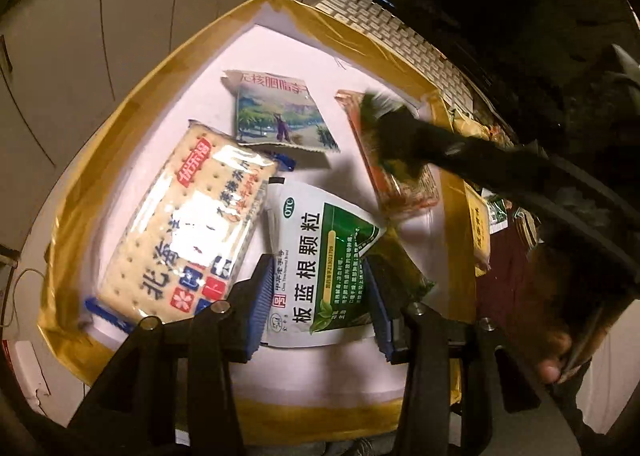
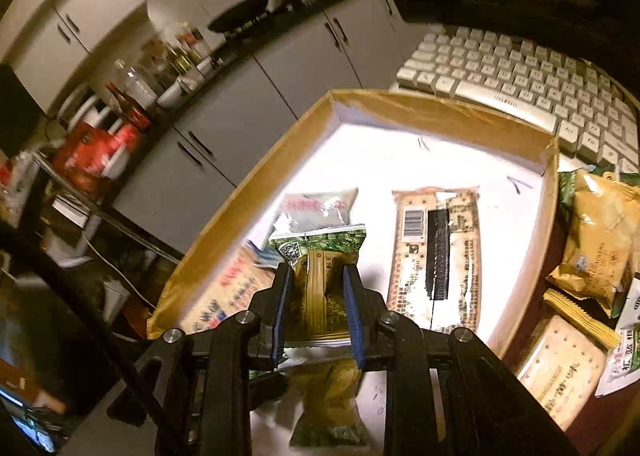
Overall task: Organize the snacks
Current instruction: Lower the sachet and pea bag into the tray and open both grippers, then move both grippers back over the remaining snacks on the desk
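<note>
A shallow cardboard box (image 1: 132, 112) with a white floor holds a large cracker pack (image 1: 180, 224), a picture-printed packet (image 1: 280, 112), an orange-edged cracker pack (image 1: 400, 176) and a green-and-white sachet (image 1: 320, 256). My left gripper (image 1: 316, 292) is open, its blue pads on either side of the sachet, which lies on the box floor. My right gripper (image 2: 316, 304) is shut on a green-and-gold snack packet (image 2: 320, 288) and holds it over the box (image 2: 440, 112). In the left wrist view the right gripper (image 1: 384, 124) hovers above the orange-edged pack.
A white keyboard (image 2: 520, 84) lies behind the box. Several loose snack packs (image 2: 596, 240) lie to the right of the box on a dark red surface. Grey cabinets (image 2: 240, 128) and a cluttered counter stand beyond the left side.
</note>
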Demonstrator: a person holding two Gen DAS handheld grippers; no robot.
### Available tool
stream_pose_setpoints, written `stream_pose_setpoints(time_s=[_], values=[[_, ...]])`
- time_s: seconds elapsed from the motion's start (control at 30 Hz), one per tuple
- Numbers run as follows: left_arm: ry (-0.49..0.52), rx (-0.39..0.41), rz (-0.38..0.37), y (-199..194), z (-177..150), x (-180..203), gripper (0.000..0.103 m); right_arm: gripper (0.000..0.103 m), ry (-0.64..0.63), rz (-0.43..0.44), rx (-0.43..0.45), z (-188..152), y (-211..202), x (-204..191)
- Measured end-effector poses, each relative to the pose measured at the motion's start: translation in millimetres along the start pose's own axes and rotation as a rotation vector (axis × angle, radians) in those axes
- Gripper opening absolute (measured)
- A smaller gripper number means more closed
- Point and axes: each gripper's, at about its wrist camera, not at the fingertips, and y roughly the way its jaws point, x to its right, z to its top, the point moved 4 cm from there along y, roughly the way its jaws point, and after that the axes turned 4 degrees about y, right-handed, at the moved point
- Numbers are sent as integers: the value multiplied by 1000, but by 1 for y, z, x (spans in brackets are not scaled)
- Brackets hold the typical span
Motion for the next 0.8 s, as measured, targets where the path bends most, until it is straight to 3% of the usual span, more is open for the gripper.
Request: stream_pose_setpoints(time_s=[0.13, 0.27, 0.33, 0.47, 0.6, 0.73, 0.8], values=[[14, 2, -10, -1, 0, 2, 47, 25, -49, -103, -14, -10, 10, 1], [31, 8, 12, -1, 1, 4, 48, 25, -73, -133, -17, -13, 13, -2], [39, 8, 30, -1, 2, 5, 48, 25, -69, -124, -6, -11, 10, -2], [44, 2, 19, 1, 2, 5, 52, 41, -34, -100, 12, -8, 3, 6], [38, -10, 6, -1, -1, 10, 66, 43, 5, -23, 83, -17, -31, 10], [79, 18, 86, -5, -7, 22, 77, 49, 35, 16, 165, -37, -73, 26], [94, 35, 131, -7, -9, 25, 77, 52, 65, 24, 198, -50, -91, 41]])
